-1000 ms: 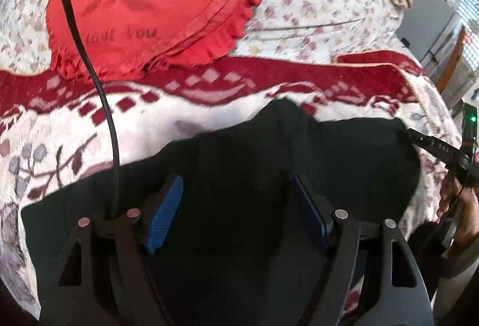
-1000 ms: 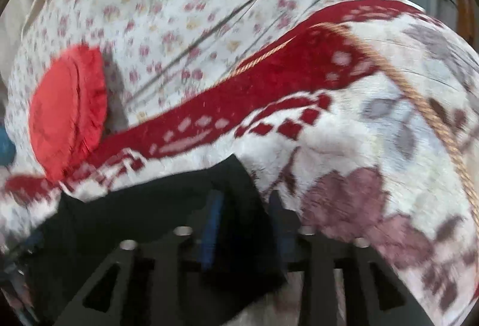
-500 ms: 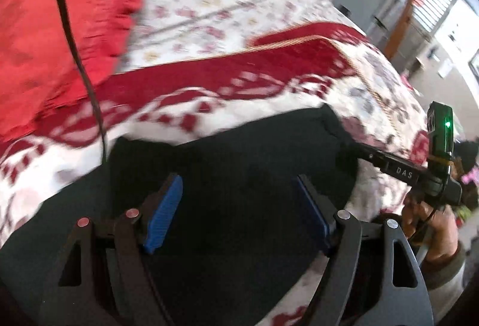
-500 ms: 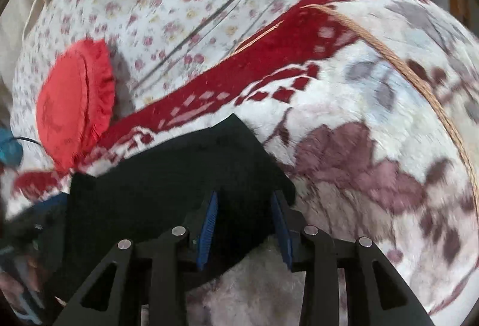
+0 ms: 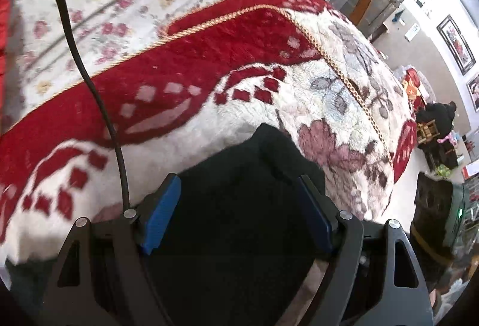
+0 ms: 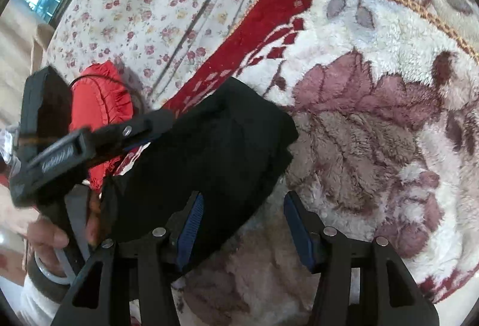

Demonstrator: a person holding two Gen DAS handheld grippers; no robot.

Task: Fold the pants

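Black pants (image 6: 209, 152) folded on fleecy red-and-cream blanket (image 6: 374, 131). Right gripper (image 6: 244, 224) just widened, jaws apart, cloth outside the left pad. Left gripper (image 5: 239, 215) spread wide over the fabric, pinching nothing. Only right view: red cushion (image 6: 101, 104). Only left view: room beyond.

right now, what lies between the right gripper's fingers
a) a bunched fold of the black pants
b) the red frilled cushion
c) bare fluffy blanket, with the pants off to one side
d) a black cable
c: in the right wrist view the right gripper stands open over bare blanket; its jaws have just been opening, and the black pants lie beside the left finger, not between the pads.
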